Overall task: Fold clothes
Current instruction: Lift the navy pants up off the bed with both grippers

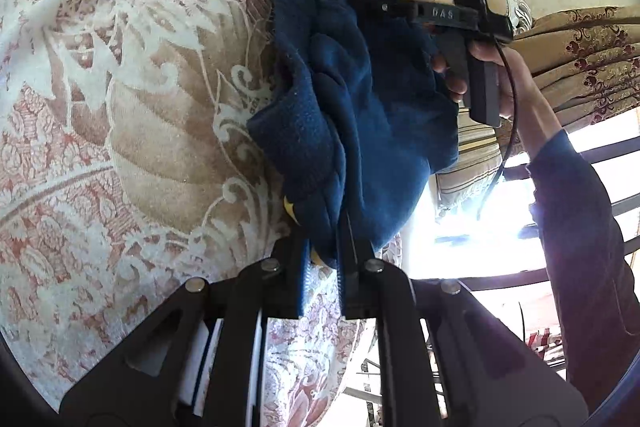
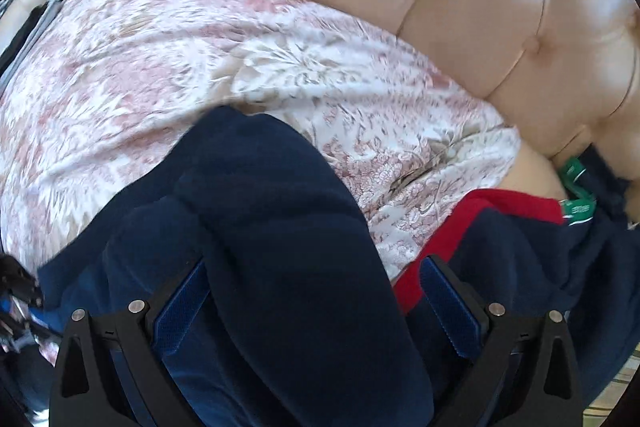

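Two views. Left wrist: left gripper (image 1: pixel 324 247) pinching the dark-blue fleece garment (image 1: pixel 360 99) at 6 o'clock; right gripper (image 1: pixel 400 7) at 1 o'clock. Right wrist: jaws spread, fleece bunched between; close before lifting over the floral bedspread (image 2: pixel 200 67).

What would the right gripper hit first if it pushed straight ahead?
The navy garment bunched between its open jaws, then probably the floral bedspread beyond it; depth is hard to judge.
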